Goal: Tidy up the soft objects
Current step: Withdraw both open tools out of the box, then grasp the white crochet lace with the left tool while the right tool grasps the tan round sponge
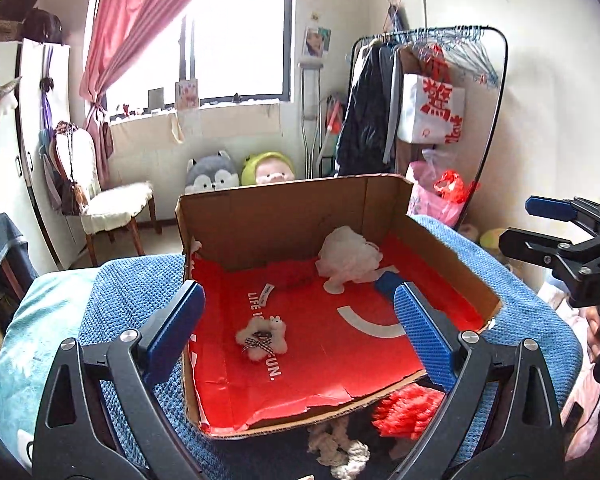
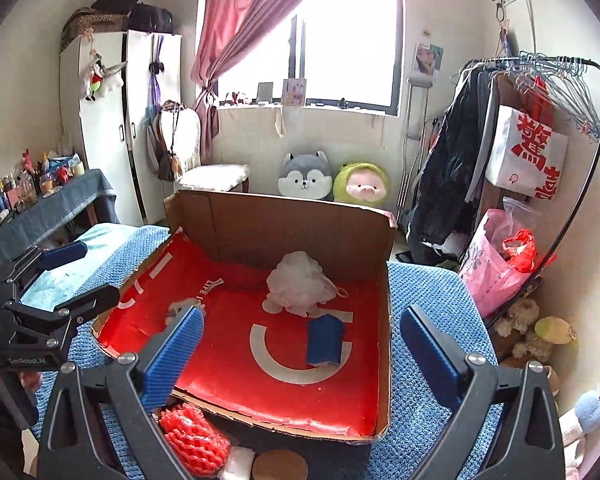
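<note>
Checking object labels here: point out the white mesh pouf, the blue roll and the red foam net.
white mesh pouf (image 2: 298,286): right wrist view, centre of puff.
blue roll (image 2: 324,340): right wrist view, mid-body.
red foam net (image 2: 192,438): right wrist view, middle.

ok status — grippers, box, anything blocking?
Left gripper open, empty; right gripper open, empty. Cardboard box holds white pouf, blue roll, small white plush. Red mesh piece outside the front edge; nothing blocking.

A lived-in home bedroom. Around the window hangs a pink curtain; below it two plush toys sit on the floor. Left of the window stand a white wardrobe and a cushioned chair; to its right, a clothes rack with coats and hangers.
</note>
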A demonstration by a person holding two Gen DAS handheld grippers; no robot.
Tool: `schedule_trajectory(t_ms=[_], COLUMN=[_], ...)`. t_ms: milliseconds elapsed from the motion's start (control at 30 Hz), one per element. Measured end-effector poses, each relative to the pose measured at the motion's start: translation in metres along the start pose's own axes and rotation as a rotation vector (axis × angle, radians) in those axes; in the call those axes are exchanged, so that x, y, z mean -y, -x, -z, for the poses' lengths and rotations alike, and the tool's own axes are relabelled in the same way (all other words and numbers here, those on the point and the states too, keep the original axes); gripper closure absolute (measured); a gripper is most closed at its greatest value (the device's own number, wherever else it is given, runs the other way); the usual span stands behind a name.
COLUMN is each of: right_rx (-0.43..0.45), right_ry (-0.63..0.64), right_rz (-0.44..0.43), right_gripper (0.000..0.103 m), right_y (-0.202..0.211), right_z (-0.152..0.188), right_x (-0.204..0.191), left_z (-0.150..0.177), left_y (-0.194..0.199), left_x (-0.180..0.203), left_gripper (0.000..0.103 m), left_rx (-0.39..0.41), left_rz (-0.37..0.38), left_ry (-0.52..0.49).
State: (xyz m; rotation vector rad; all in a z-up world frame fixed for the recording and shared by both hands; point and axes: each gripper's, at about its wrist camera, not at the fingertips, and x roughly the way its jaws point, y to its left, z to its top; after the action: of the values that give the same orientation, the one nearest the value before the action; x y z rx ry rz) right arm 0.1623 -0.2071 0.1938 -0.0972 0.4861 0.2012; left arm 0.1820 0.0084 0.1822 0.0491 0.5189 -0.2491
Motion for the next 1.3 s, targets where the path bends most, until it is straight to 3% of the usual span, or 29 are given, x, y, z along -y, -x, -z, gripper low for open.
schedule_trajectory(t_ms=[333, 667, 1000, 1300], right_rx=[0.140, 0.232, 0.200, 0.144], right_ry=[-0.021, -0.042, -0.070, -0.115], right_rz=[0.057, 0.126, 0.185, 0.188], right_gripper=[0.000, 0.000, 0.000, 0.000], right_y=[0.057, 0.081, 0.070, 0.054], right_z=[0.048, 0.105, 0.154, 0.189], right_x=[-0.013, -0.031, -0.038, -0.031], left_z=[0.031, 0.082, 0.128, 0.158], left_y=[0.056, 0.078, 0.063, 0.051], left_x=[0.018, 0.026, 0.033, 0.040], left_gripper=[0.003, 0.002, 0.002, 0.002], left_rx=[0.144, 0.187, 0.105, 0.046], left_rz=[-0.007, -0.020, -0.041, -0.050], left_ry=[0.026, 0.055, 0.070, 0.081])
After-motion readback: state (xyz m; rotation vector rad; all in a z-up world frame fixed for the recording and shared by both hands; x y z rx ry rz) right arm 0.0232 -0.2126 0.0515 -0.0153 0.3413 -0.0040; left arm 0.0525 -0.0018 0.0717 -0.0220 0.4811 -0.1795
